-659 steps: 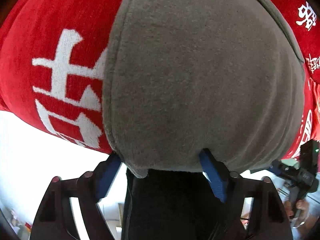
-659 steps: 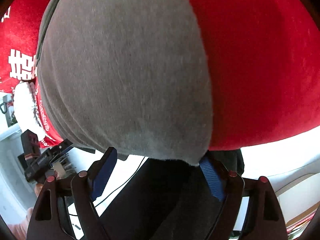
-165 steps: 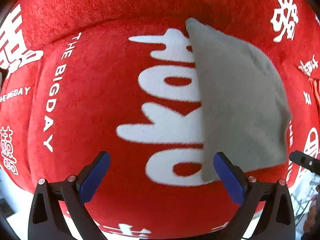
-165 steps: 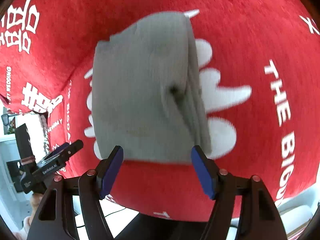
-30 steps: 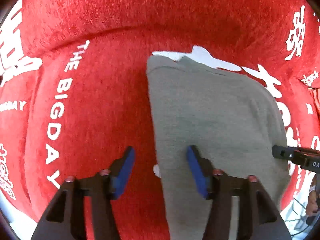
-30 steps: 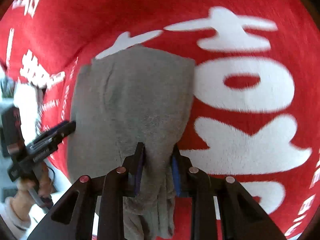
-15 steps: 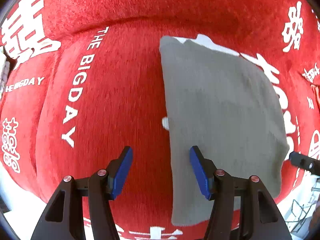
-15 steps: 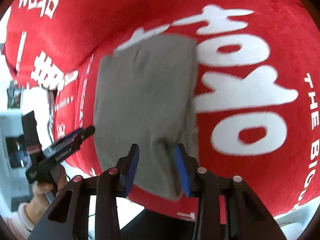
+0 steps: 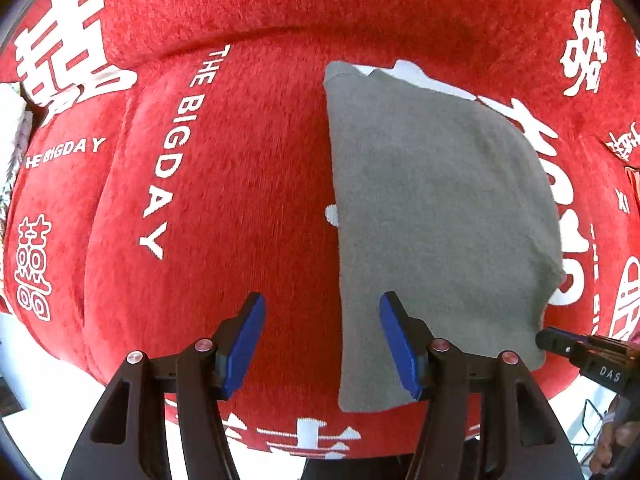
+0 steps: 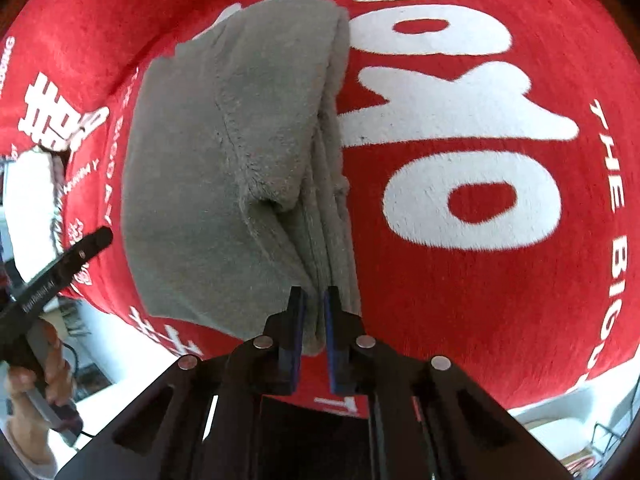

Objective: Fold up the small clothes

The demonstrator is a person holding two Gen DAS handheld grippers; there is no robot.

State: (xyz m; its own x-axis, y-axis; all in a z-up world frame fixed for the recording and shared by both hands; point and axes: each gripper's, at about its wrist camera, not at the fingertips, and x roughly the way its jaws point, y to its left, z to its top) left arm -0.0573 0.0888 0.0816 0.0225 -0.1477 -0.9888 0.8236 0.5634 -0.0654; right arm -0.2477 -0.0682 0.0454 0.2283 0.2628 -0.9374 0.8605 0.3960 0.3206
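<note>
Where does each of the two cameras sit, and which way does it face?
Left wrist: on the left gripper, looking along its open fingers at the grey garment on the red blanket.
Right wrist: on the right gripper, jaws shut on the garment's stacked edge; the person's left hand shows.
Shared: garment, blanket, and each view catches the other gripper.

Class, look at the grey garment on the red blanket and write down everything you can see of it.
The grey garment is soft, fleecy cloth, folded into a rough rectangle of several layers. It lies flat on the red blanket with white lettering. The layered edges show along one side, with a small pucker there. The right tool is shut on its near corner. The left tool is open above its near edge, not gripping it.
</note>
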